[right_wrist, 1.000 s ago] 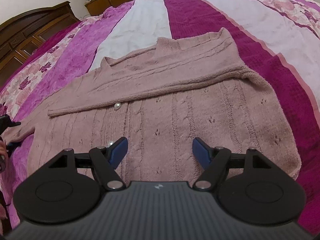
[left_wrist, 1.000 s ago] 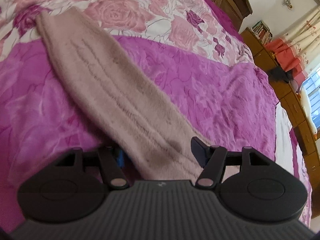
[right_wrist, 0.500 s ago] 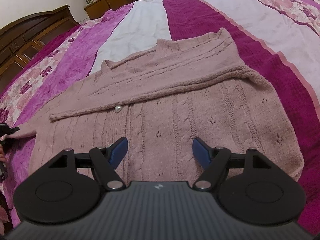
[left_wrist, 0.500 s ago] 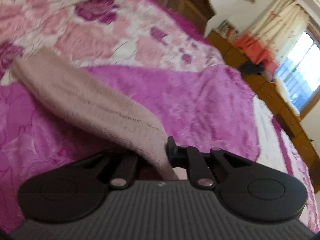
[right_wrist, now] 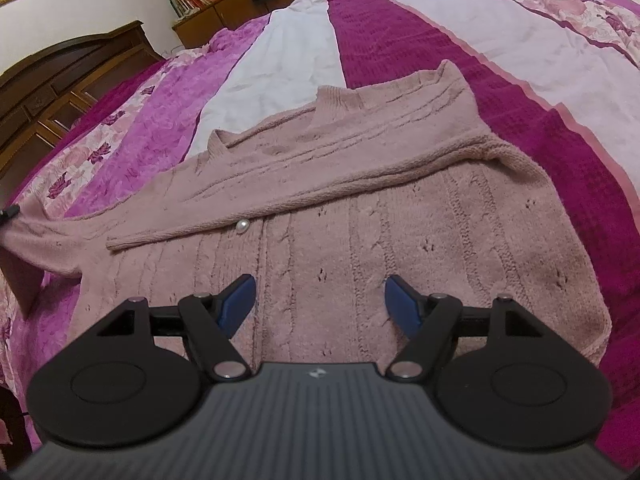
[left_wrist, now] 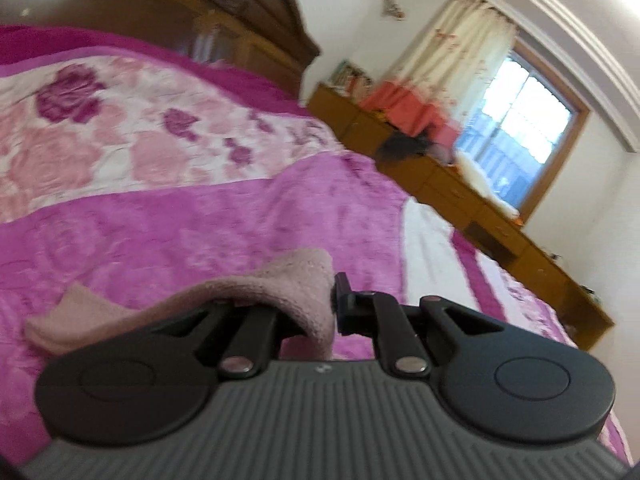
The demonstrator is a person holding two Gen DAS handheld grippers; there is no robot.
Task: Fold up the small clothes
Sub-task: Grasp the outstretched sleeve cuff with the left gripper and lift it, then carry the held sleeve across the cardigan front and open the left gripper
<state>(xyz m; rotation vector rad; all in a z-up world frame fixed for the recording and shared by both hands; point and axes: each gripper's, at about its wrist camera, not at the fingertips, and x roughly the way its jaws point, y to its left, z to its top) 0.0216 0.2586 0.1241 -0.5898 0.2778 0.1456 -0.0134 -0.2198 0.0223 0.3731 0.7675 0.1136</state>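
A dusty-pink knitted cardigan (right_wrist: 360,220) lies flat on the bed, one sleeve (right_wrist: 320,176) folded across its chest above a pearl button (right_wrist: 243,225). Its other sleeve (right_wrist: 44,236) stretches off to the left and rises from the bedspread. My left gripper (left_wrist: 330,304) is shut on that sleeve (left_wrist: 280,280), which drapes over the left finger with its cuff end (left_wrist: 68,320) hanging down. My right gripper (right_wrist: 320,300) hovers open over the cardigan's lower front with nothing between its blue pads (right_wrist: 236,300).
The bedspread (left_wrist: 200,232) is magenta, white and rose-patterned. A dark wooden headboard (right_wrist: 60,76) stands at the left. Wooden cabinets (left_wrist: 460,188) with books and orange clothes run under a curtained window (left_wrist: 516,136).
My left gripper closed on the outstretched sleeve and lifted it off the bed, tilting its view up toward the window. The right gripper stayed still over the cardigan.
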